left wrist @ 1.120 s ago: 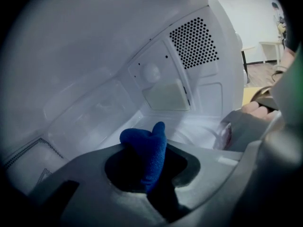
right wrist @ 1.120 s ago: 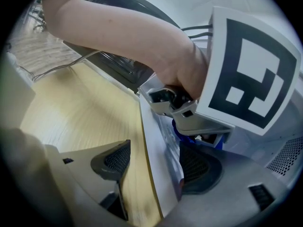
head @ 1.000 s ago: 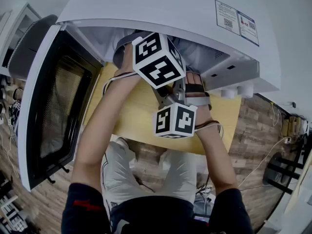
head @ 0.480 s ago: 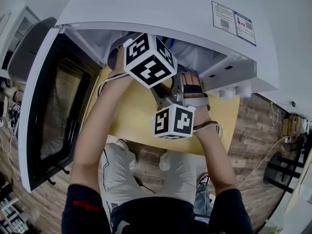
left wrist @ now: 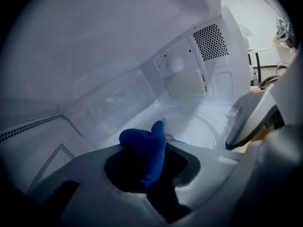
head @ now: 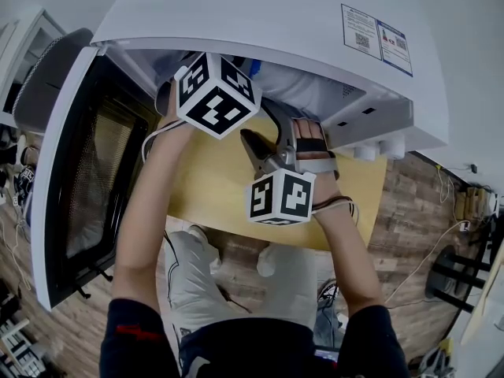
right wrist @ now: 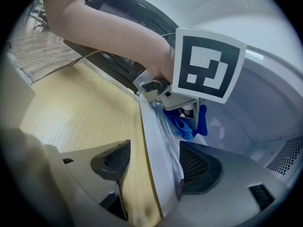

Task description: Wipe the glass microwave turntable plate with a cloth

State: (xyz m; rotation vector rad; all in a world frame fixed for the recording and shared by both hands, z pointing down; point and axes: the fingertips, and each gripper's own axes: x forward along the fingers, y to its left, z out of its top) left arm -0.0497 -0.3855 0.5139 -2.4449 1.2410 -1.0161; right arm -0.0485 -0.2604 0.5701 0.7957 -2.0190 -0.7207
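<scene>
The blue cloth (left wrist: 144, 148) is bunched between the jaws of my left gripper (left wrist: 150, 163), which is shut on it inside the white microwave (head: 260, 14). Just beyond the cloth, the round glass turntable plate (left wrist: 194, 129) lies on the cavity floor. In the head view only the left gripper's marker cube (head: 214, 93) shows at the cavity mouth. My right gripper (right wrist: 158, 162) is at the front of the cavity, jaws apart. A pale glassy edge (right wrist: 158, 141) runs between them, close to the right jaw. The cloth (right wrist: 187, 122) hangs under the left gripper there.
The microwave door (head: 87, 172) stands swung open at the left. The microwave sits on a light wooden table (head: 213, 187), whose front edge is near my knees. The cavity's walls and vented right side (left wrist: 208, 41) close in around the left gripper.
My left gripper has moved left and farther into the cavity with the cloth. The right gripper has stayed at the cavity's front.
</scene>
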